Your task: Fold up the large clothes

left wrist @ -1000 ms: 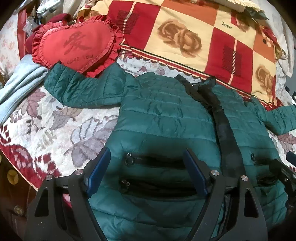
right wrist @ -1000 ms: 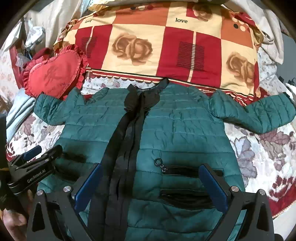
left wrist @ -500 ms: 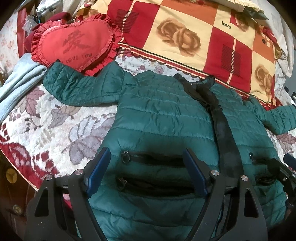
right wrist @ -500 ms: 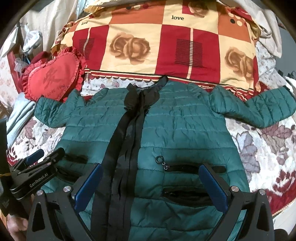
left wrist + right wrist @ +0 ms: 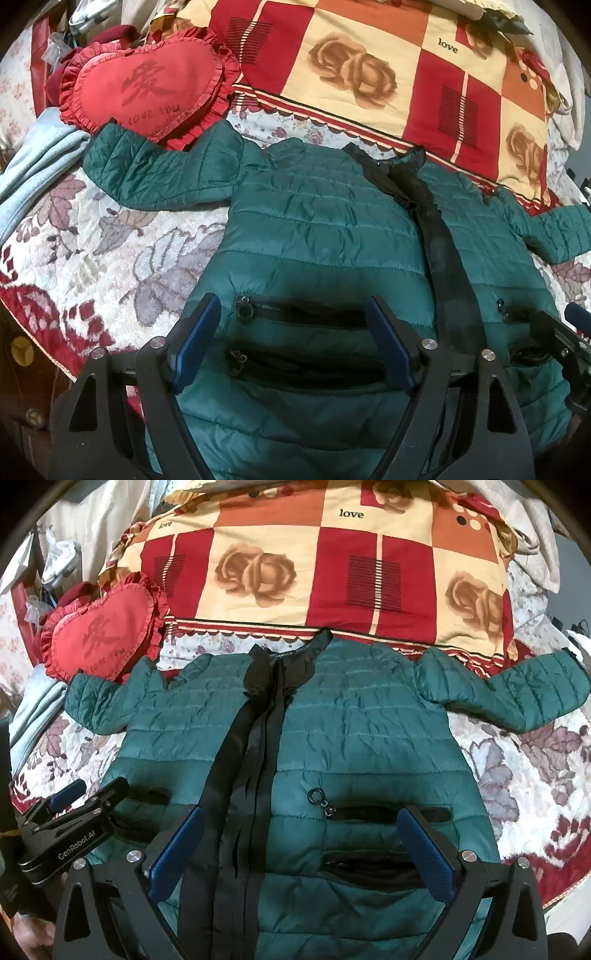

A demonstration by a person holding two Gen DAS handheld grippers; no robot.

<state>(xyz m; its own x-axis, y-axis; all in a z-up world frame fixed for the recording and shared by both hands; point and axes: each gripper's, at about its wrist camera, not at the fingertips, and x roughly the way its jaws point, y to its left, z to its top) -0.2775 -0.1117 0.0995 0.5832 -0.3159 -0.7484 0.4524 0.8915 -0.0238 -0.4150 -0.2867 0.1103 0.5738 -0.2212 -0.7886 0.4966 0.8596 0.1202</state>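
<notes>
Floral bedspread (image 5: 110,258); green jacket (image 5: 314,229) hem hidden behind fingers (image 5: 195,343).

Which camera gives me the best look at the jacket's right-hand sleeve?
The right wrist view. There the sleeve lies spread out whole, from shoulder to cuff, on the floral bedspread. In the left wrist view the same sleeve is squeezed against the picture's edge and its cuff is cut off.

Left gripper (image 5: 291,339), right gripper (image 5: 301,853): black frames, blue pads (image 5: 424,853), silver screws (image 5: 428,344); white "GenRobot.AI" lettering (image 5: 75,847).
</notes>
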